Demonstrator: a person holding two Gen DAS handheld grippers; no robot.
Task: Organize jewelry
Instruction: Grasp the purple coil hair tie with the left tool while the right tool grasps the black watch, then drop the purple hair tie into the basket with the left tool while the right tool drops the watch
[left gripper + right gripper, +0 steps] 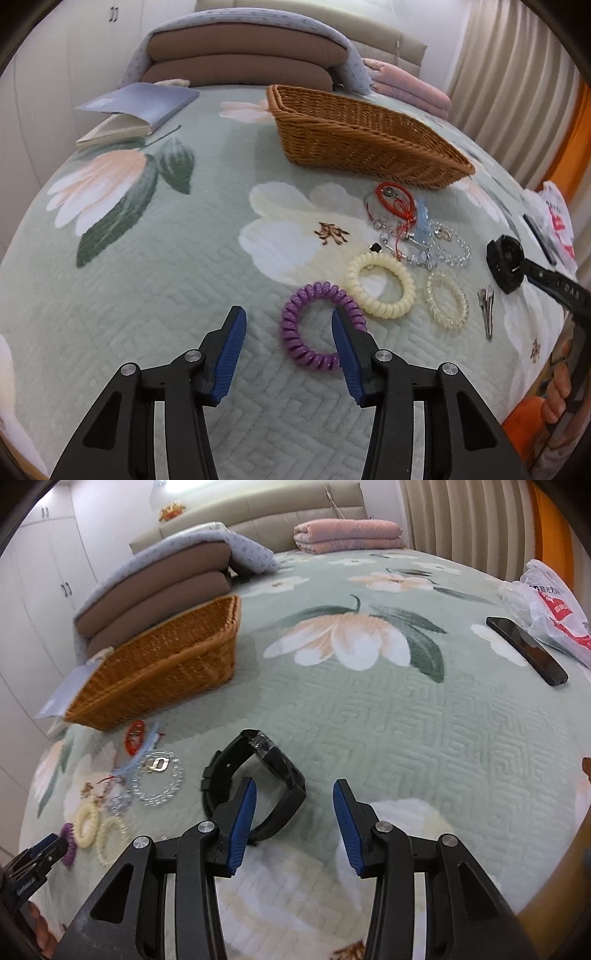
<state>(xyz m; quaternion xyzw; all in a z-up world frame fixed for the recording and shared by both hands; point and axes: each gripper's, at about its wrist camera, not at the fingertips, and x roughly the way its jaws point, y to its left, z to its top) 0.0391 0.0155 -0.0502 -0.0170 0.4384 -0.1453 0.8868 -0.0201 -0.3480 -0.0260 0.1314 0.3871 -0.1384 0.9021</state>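
Barely begun: woven wicker basket [369,136] at twelve o'clock looks empty (interior partly hidden); both grippers' fingers apart, purple coil hair-tie [317,325] unlifted.

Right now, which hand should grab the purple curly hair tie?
Probably the left. Its open gripper is right over the purple hair tie, one finger inside the ring. The right gripper is over by the black watch.
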